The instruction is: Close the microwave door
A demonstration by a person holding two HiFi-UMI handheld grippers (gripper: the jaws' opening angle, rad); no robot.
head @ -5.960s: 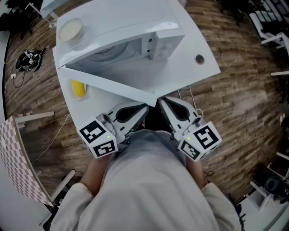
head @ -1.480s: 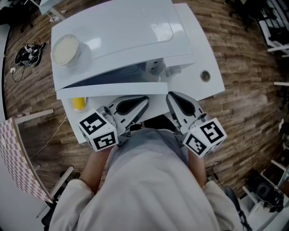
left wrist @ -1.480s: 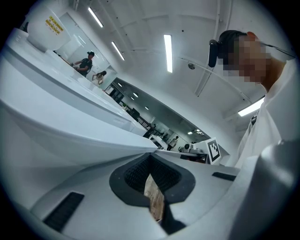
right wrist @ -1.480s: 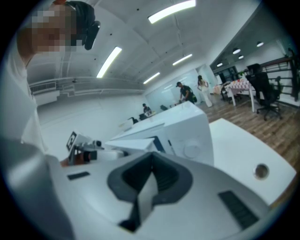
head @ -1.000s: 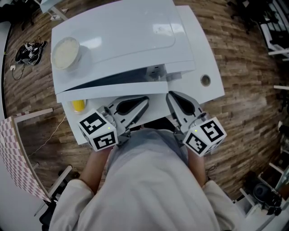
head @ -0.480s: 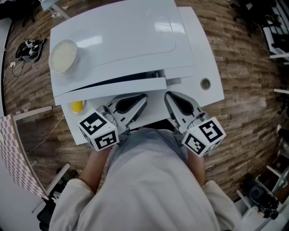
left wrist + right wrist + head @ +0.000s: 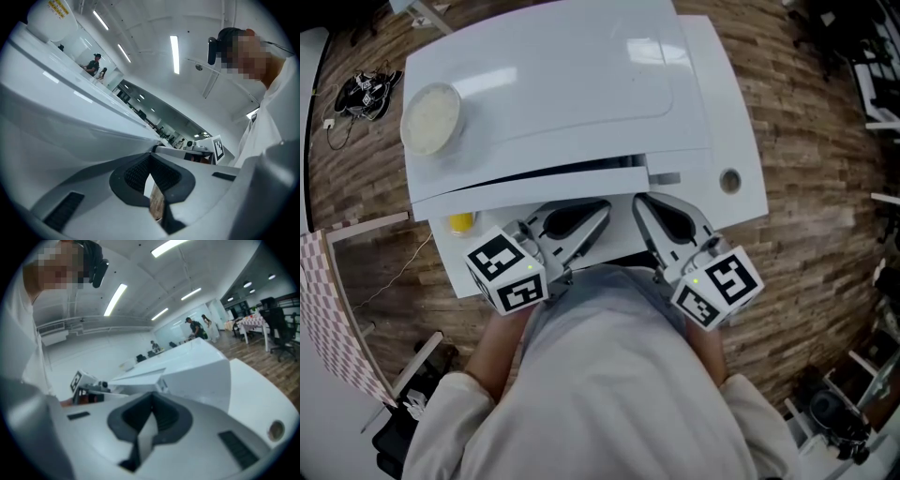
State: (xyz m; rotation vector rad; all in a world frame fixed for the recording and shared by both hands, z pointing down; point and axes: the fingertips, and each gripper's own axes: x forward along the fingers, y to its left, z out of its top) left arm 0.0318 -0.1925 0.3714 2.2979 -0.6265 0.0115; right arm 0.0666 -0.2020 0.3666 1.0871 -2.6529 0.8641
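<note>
Wood floor everywhere, white table (image 7: 737,120) with the microwave (image 7: 553,84), door (image 7: 534,186) almost shut. Left claw (image 7: 604,207) and right claw (image 7: 638,201) both pressed together, empty, near the door.

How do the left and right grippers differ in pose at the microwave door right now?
The left gripper angles in from the left, tip short of the door's free end; the right gripper angles in from the right, tip at that end, where a thin gap shows. The left gripper lies flatter along the door, the right gripper steeper. Both have jaws shut on nothing.
</note>
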